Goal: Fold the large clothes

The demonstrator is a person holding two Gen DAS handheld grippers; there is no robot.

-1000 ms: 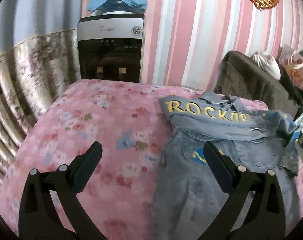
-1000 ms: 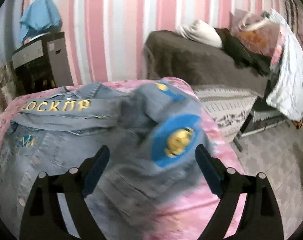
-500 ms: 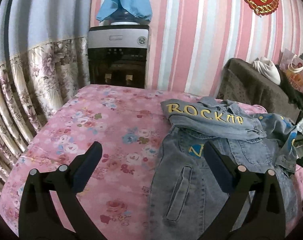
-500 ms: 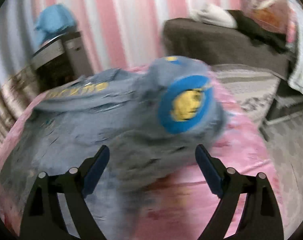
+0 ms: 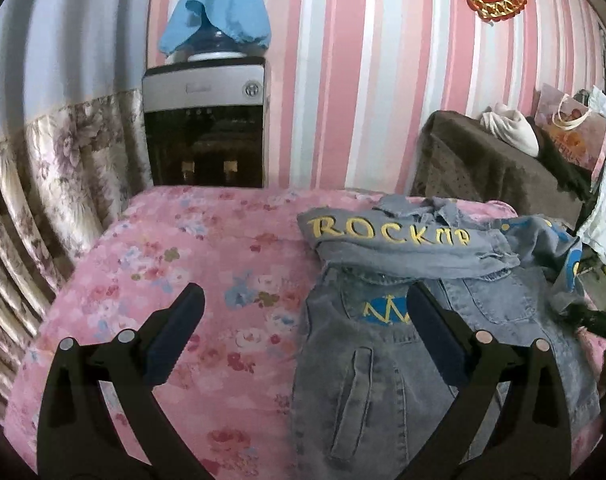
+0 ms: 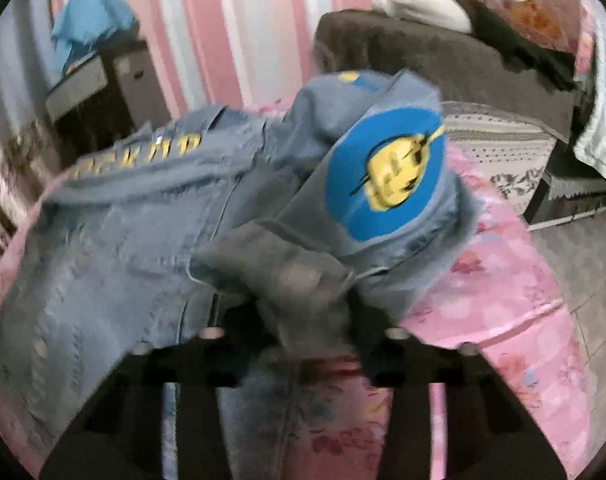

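A blue denim jacket (image 5: 403,344) with yellow "ROCK" lettering lies on the right half of a pink floral bed (image 5: 191,264). One sleeve is folded across its chest. My left gripper (image 5: 303,312) is open and empty above the jacket's left edge. In the right wrist view the jacket (image 6: 135,232) fills the left side. My right gripper (image 6: 299,308) is shut on the jacket's other sleeve cuff, just below a blue round patch with a yellow face (image 6: 383,172). Its fingertips are hidden in the cloth.
A water dispenser (image 5: 205,120) under a blue cloth stands behind the bed at the striped wall. A floral curtain (image 5: 51,184) hangs left. A dark brown sofa (image 5: 495,168) with bags and clothes is at the right. Tiled floor (image 6: 583,280) lies beyond the bed's right edge.
My right gripper moved in and closed on the sleeve with the blue patch. My left gripper pulled back slightly and stays open.
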